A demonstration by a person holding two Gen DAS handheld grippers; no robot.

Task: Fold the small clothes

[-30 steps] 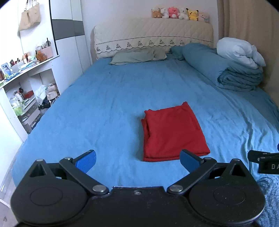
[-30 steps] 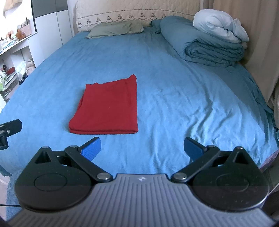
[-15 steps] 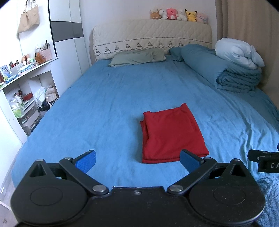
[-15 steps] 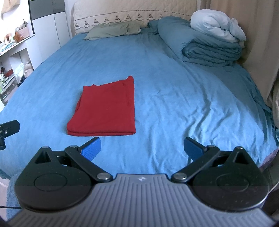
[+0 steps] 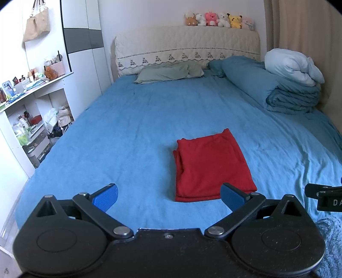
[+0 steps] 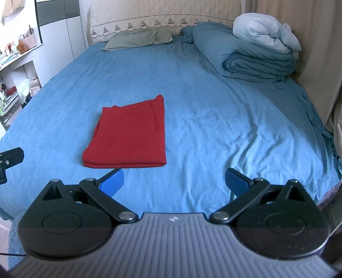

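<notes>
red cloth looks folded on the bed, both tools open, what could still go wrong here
1. The folded red garment shows loose stacked layers on its left edge; a nudge there could splay them.
2. The left tool hangs open just short of the near hem, so moving forward might snag it.
3. The soft blue bedsheet may shift under any press, skewing the fold.

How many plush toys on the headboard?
6, in a row on top of the headboard, left to right: brown, white, pink, white, yellow, pale pink. None appear hidden.
</notes>
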